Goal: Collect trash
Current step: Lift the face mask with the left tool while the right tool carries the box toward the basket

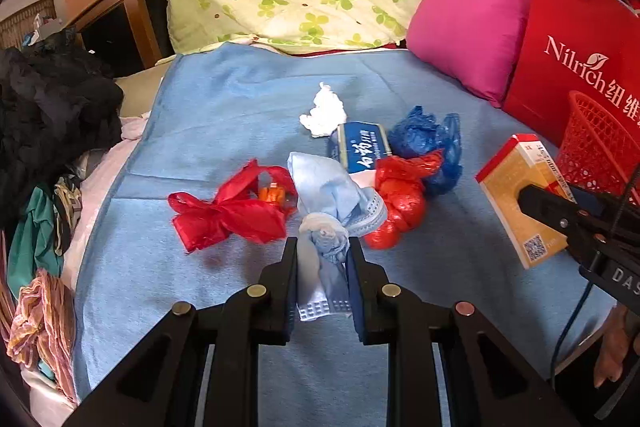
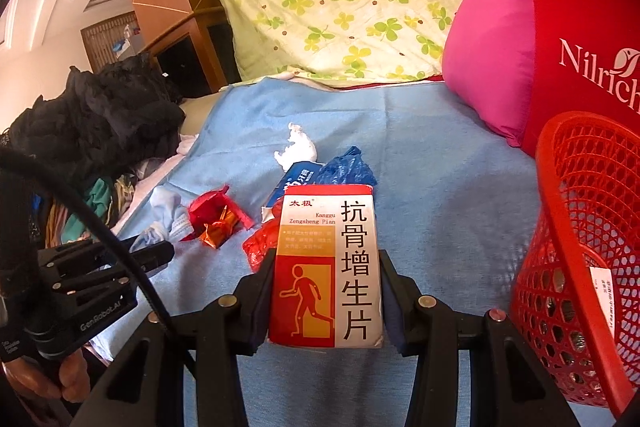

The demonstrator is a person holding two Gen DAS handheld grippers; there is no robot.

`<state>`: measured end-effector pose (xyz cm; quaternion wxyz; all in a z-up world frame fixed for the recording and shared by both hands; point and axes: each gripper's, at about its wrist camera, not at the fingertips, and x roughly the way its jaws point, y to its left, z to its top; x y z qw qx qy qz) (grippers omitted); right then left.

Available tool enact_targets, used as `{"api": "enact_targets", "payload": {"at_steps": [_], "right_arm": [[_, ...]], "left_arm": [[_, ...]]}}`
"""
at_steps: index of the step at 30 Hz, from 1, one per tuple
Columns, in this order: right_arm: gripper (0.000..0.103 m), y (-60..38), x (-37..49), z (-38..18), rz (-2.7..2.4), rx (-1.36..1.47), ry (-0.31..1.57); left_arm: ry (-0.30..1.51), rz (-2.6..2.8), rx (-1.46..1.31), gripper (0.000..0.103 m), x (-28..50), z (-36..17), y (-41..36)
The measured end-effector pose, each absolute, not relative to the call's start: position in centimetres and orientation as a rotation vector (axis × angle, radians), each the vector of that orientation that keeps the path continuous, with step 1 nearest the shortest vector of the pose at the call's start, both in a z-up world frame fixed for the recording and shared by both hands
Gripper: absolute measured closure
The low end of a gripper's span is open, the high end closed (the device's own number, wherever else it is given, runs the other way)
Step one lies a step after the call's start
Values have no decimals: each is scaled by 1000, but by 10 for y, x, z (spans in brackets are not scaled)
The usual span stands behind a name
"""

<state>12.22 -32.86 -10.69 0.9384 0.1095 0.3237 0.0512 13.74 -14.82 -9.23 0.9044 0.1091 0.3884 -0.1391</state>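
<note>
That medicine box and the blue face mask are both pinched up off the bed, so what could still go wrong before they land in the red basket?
The face mask hangs limp from the left gripper; its loose end might catch the basket rim.

The medicine box, wide in the right gripper, may jam against the red mesh basket, which looks light enough to tip.
</note>
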Motion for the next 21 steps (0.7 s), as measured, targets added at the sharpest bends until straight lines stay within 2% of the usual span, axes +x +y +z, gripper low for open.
{"api": "enact_targets", "payload": {"at_steps": [21], "right_arm": [[54,-345,93,-78,135,258,489]], "left_arm": [[712,-387,145,79,113,-49,-155]]}}
